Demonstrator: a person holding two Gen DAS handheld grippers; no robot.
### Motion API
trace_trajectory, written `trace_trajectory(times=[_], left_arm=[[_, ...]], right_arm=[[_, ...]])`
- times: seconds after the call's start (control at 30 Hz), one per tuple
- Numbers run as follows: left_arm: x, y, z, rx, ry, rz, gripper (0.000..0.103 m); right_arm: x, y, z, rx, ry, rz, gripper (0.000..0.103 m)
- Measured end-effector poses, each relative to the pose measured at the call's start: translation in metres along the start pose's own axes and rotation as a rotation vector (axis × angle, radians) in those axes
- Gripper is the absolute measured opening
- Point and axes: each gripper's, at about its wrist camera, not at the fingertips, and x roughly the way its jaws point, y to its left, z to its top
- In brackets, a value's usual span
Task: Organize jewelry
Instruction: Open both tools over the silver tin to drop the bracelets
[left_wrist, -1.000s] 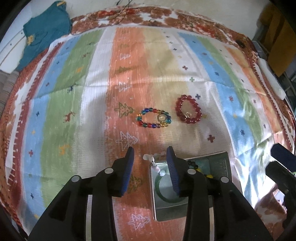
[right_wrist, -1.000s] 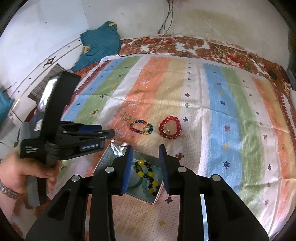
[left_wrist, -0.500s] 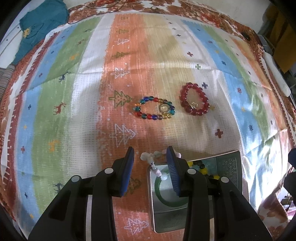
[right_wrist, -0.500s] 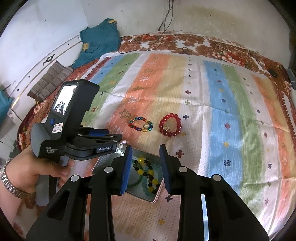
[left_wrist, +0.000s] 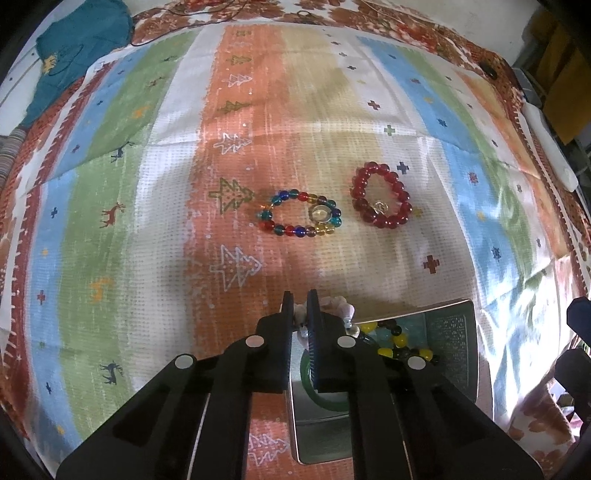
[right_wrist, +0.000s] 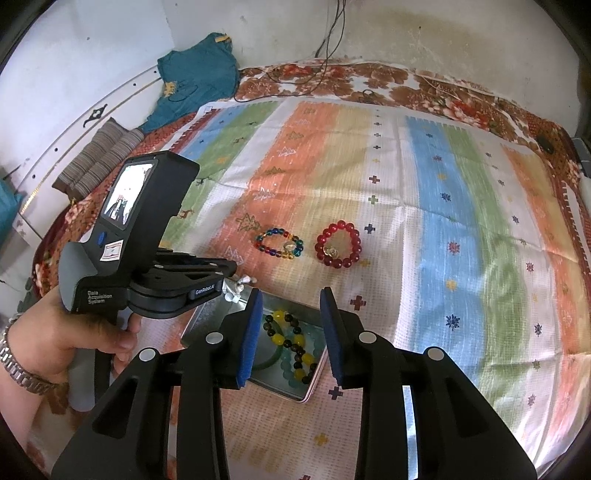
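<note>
Left gripper (left_wrist: 299, 308) fingers, earlier apart, now clenched on pale bracelet (left_wrist: 334, 308) (right gripper (right_wrist: 291, 312) released) over tin (right_wrist: 207, 317).

The right claw (right_wrist: 291, 306) hangs wide apart above a metal tin (right_wrist: 207, 317) holding a yellow-and-black bead bracelet (right_wrist: 291, 341). The left claw (right_wrist: 231, 280) pinches a pale bead bracelet (right_wrist: 236, 288) at the tin's far corner. A multicolored bracelet (right_wrist: 280, 243) and a red bracelet (right_wrist: 338, 244) lie beyond on the striped bedspread (right_wrist: 436, 206).

My count of the jewelry

Two beaded bracelets on my cloth: one multicoloured glass-bead bracelet (left_wrist: 300, 218), one dark red round-bead bracelet (left_wrist: 381, 200); one rectangular metal tin (right_wrist: 207, 316).
</note>
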Motion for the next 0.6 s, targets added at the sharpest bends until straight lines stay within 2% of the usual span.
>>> trace_trajectory(times=[0.17,0.6], left_arm=[[-0.007,-0.001,0.001,-0.001,-0.013,-0.006,0.007],[-0.057,-0.022,-0.003,0.052,-0.123,-0.072,0.007]], right_arm=[[0.000,0.000,0.000,0.000,0.000,0.000,0.033],[0.003,-0.004,-0.004,0.007,0.005,-0.013,0.033]])
